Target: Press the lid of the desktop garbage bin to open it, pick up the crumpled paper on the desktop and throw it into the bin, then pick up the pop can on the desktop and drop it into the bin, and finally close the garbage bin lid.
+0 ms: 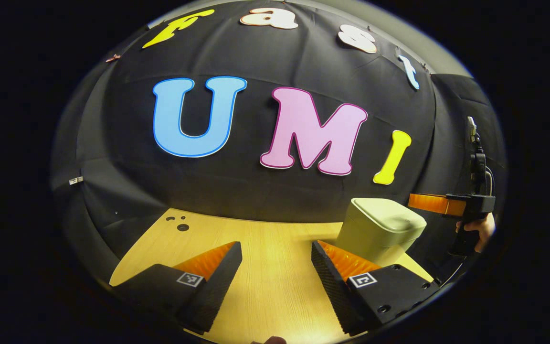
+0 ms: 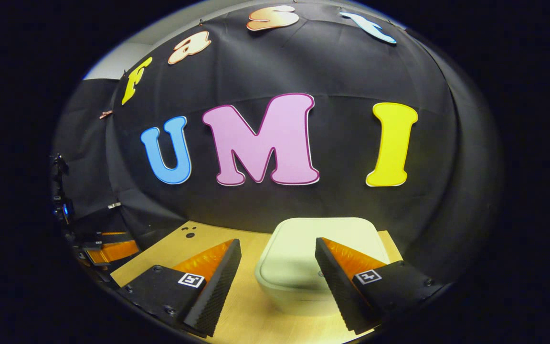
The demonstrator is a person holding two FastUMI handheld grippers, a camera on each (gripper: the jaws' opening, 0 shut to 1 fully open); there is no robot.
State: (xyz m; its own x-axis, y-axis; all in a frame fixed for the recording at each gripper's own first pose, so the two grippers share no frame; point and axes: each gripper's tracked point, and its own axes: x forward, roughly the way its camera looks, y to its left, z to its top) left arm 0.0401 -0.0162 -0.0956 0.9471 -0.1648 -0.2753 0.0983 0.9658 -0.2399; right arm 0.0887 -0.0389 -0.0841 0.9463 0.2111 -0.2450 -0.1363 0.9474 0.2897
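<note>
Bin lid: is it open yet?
No, in the right gripper view the lid lies flat and shut on the bin.

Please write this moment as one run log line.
bin: lid shut | right gripper: jaws open, above the lid | left gripper: jaws open, empty, above table

The left gripper view looks forward from low over the tabletop point(image 1: 275, 267) toward the booth's back wall, with the garbage bin point(image 1: 380, 229) off to its right and farther away. The right tool point(image 1: 418, 203) enters at that view's right edge. The right gripper view faces the same wall from close above the bin point(image 2: 303, 267), looking down onto its closed lid. Both views share the bin, the tabletop and the back wall.
</note>
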